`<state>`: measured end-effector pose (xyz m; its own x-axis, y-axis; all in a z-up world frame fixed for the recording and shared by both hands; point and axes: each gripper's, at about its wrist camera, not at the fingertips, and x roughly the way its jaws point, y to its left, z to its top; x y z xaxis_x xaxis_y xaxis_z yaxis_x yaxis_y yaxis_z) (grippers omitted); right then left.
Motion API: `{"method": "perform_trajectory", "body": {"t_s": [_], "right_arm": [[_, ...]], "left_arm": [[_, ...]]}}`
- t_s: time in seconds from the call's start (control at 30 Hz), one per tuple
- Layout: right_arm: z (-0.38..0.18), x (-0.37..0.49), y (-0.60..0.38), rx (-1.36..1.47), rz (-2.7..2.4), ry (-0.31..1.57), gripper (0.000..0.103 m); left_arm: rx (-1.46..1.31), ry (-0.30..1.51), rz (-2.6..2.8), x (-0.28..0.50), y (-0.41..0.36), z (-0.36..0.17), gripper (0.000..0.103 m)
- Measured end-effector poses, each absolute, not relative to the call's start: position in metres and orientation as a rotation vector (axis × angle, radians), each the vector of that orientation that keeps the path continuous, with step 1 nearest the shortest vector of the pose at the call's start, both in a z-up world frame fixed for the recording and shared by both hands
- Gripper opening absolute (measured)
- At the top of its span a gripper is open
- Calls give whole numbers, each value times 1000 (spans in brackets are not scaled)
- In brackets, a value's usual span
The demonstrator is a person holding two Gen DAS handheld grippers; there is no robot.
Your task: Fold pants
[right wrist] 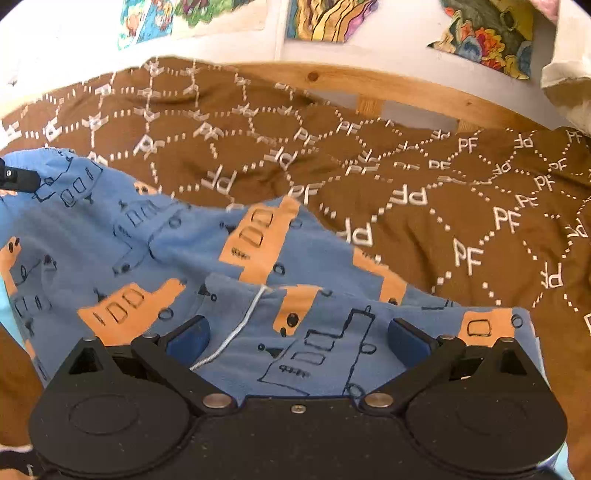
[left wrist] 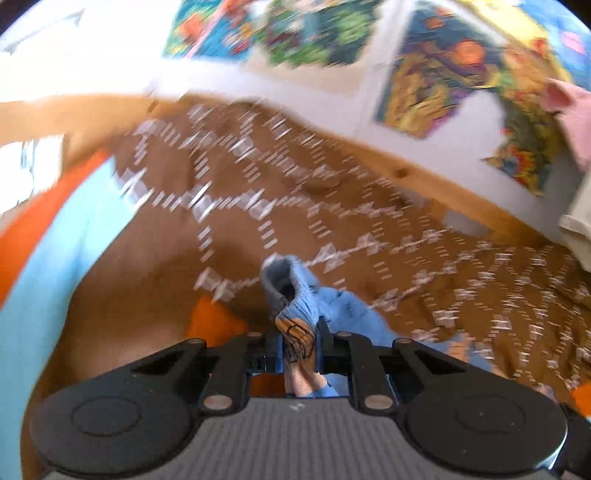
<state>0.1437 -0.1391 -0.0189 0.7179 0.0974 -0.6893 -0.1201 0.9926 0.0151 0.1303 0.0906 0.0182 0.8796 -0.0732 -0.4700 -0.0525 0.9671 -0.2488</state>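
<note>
The pants (right wrist: 184,240) are blue with orange patches and black line drawings. They lie spread on a brown patterned bedspread (right wrist: 424,184). My right gripper (right wrist: 299,339) is open, its blue pads either side of the waist end, where a white drawstring (right wrist: 240,328) lies. My left gripper (left wrist: 299,336) is shut on a bunched edge of the pants (left wrist: 295,295) and holds it above the bedspread (left wrist: 221,184); that view is motion-blurred. The tip of the left gripper (right wrist: 18,179) shows at the far left of the right wrist view, on the pants' far edge.
A wooden bed frame (right wrist: 406,88) runs along the far side, with a white wall and colourful pictures (right wrist: 325,18) behind. An orange and light blue cloth (left wrist: 48,240) lies at the left. A pale cushion (right wrist: 569,81) sits at the far right.
</note>
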Motion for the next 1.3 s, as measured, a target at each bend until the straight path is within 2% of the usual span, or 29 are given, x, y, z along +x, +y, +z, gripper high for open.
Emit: {"method": "perform_trajectory", "body": {"t_s": [0.13, 0.33, 0.53, 0.77, 0.8, 0.87, 0.9, 0.93, 1.0, 1.17, 1.3], "right_arm": [[8, 130, -154, 23, 113, 640, 102], [29, 103, -190, -26, 51, 599, 102], [30, 75, -236, -105, -44, 622, 102], [24, 54, -274, -144, -134, 648, 102], [23, 53, -279, -145, -145, 654, 102], [20, 49, -288, -150, -163, 666, 102], [18, 48, -292, -153, -173, 675, 102], [17, 45, -296, -152, -181, 682, 102], [15, 42, -302, -149, -202, 689, 102], [20, 41, -307, -111, -212, 667, 102], [30, 49, -304, 24, -79, 647, 102]], "left_arm": [[-137, 416, -118, 113, 52, 49, 16], [-32, 383, -334, 95, -20, 77, 16], [60, 391, -507, 90, -95, 68, 17], [148, 455, -610, 85, -161, 30, 18], [175, 474, -617, 86, -169, 23, 21], [204, 520, -632, 87, -177, 11, 35], [206, 537, -641, 87, -178, 6, 52], [205, 543, -644, 86, -177, 3, 62], [211, 534, -659, 79, -172, -1, 72], [283, 544, -684, 65, -165, -15, 73], [321, 578, -673, 61, -163, -24, 67]]}}
